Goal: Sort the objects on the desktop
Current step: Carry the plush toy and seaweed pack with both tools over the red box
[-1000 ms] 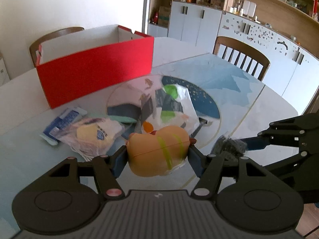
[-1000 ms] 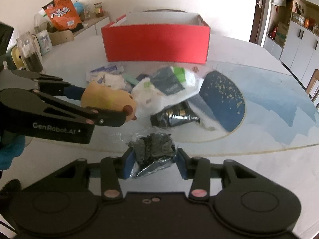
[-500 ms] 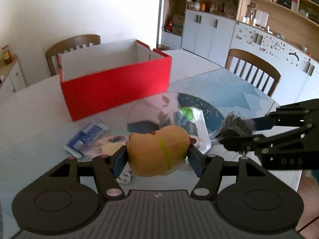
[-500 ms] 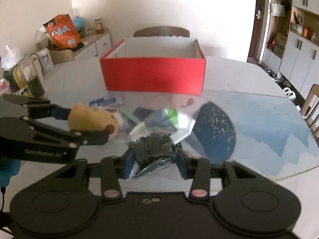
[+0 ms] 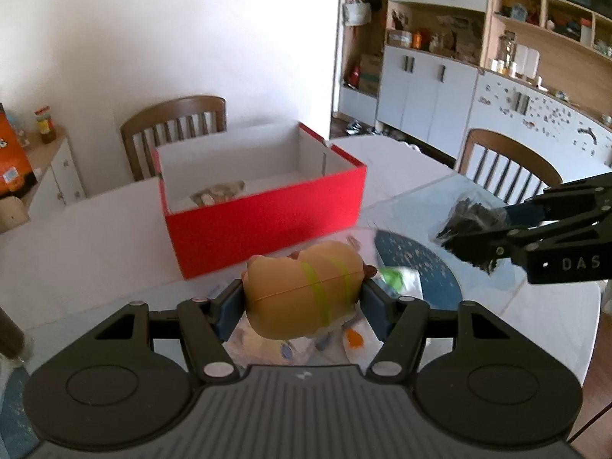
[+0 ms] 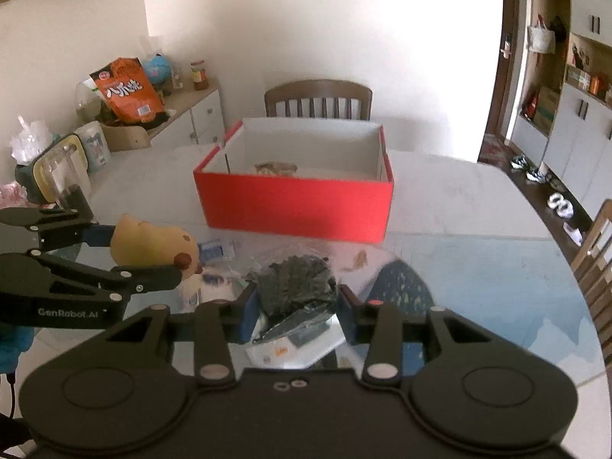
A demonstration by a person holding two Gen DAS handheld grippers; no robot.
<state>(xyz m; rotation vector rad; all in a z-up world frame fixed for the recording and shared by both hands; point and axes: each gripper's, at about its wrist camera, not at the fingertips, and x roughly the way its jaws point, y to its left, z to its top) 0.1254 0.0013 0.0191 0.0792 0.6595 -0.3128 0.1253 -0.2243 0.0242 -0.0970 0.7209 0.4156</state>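
Hot dog toy (image 5: 306, 287) sits clamped between the pads of the left gripper (image 5: 304, 300), lifted off the bench (image 5: 95, 252). Just to its right, the right gripper (image 6: 294, 304) grips a crumpled dark packet (image 6: 296, 287), its jaws having just tightened a little on it. Ahead of both grippers stands the open red box (image 6: 298, 202), one wrapped item (image 6: 276, 168) inside.

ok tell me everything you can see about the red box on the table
The red cardboard box is rectangular, open-topped, with red outer walls and a plain white inside. It stands upright on the pale table, in front of a brown wooden chair, beyond the loose packets. A corner seam shows a slight gap. One crumpled brownish wrapper lies on its floor. Neither tool touches it.
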